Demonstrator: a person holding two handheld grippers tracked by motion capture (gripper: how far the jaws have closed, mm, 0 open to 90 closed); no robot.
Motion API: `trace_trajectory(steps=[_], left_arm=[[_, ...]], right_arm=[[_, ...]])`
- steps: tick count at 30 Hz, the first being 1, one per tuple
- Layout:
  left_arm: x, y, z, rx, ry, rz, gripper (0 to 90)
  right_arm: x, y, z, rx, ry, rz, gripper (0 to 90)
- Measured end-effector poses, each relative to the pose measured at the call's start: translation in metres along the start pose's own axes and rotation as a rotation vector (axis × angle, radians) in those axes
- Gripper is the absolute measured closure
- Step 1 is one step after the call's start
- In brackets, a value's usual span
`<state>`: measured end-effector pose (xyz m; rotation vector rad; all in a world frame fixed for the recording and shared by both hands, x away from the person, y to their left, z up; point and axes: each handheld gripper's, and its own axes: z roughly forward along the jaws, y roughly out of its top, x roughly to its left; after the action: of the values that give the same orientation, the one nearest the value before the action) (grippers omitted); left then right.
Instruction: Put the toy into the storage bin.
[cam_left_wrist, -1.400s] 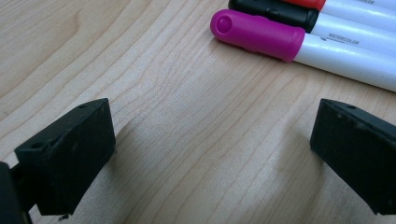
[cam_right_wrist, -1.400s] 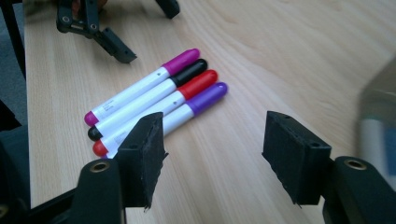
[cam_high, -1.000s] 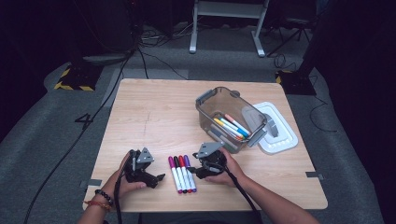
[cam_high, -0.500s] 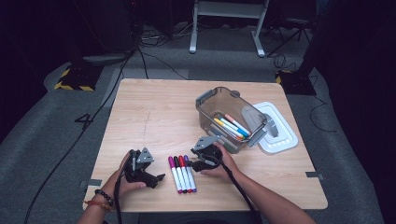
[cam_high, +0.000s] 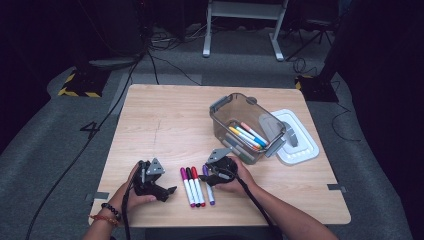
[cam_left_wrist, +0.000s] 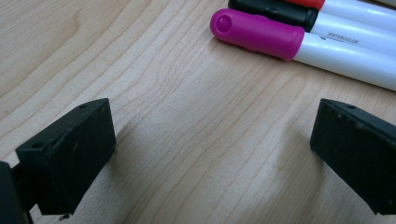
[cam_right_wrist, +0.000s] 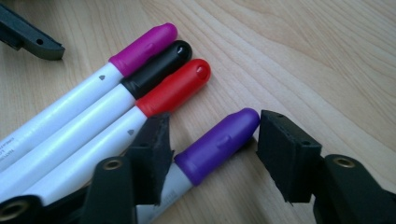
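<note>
Nearest us on the bench (cam_high: 165, 120), our left tongs (cam_high: 161, 187) rest low with the jaws spread wide and nothing between them but bare wood; in the left gripper view the magenta marker (cam_left_wrist: 299, 42) lies just beyond them, apart from both pads.

A little to the right, our right tongs (cam_high: 214, 172) sit over the purple marker (cam_right_wrist: 217, 144). Their jaws have just been closing, about half open. The purple cap lies between the pads; its tip touches or nearly touches one, and we cannot tell whether either pad presses on it.

Beside it lie the red marker (cam_right_wrist: 175, 88), the black marker (cam_right_wrist: 156, 67) and the magenta one, side by side and touching.

Farther back stands the clear box (cam_high: 220, 107) holding more markers, with its white lid (cam_high: 305, 150) flat just to its right.
</note>
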<state>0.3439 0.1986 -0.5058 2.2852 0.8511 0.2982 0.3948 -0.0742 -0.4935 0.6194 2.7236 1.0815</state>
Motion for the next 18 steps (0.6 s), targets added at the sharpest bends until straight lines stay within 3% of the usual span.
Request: trace_trajectory(steps=[10, 18], left_arm=[[0.0, 0.0, 0.0, -0.001, 0.002, -0.004, 0.4], [0.0, 0.0, 0.0, -0.001, 0.003, -0.005, 0.4]], right_arm=[[-0.009, -0.012, -0.014, 0.003, -0.049, 0.029, 73.7], [-0.014, -0.018, -0.024, 0.009, -0.058, 0.015, 74.6]])
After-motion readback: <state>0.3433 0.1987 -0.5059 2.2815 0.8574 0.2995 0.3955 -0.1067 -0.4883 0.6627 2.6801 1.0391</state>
